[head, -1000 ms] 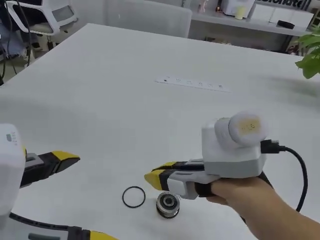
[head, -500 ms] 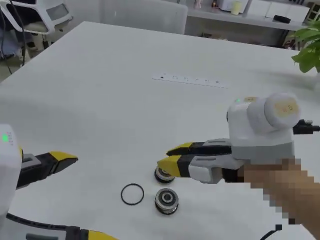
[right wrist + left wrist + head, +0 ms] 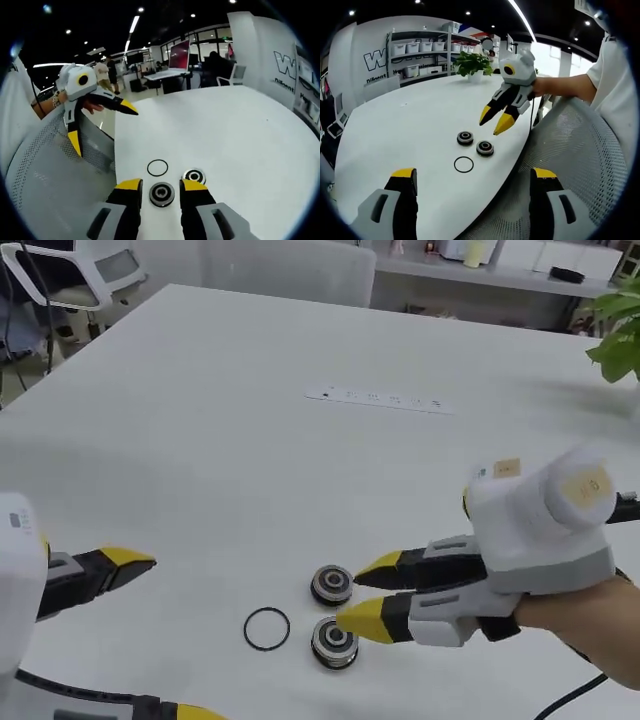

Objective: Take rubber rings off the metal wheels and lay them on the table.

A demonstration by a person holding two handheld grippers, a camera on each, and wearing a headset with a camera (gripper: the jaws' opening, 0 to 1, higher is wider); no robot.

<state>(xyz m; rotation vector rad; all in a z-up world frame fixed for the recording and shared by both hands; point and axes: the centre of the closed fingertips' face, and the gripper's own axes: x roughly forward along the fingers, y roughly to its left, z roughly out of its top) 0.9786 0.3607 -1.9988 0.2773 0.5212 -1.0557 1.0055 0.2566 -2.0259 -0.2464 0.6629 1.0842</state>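
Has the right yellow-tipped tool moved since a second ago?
Yes. The right tool has drawn back rightward, away from the rubber ring, uncovering the far wheel.

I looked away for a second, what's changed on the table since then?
The right gripper drew back to the right, jaws open, uncovering the far wheel it had hidden. The near wheel, the ring and the left gripper stayed put.
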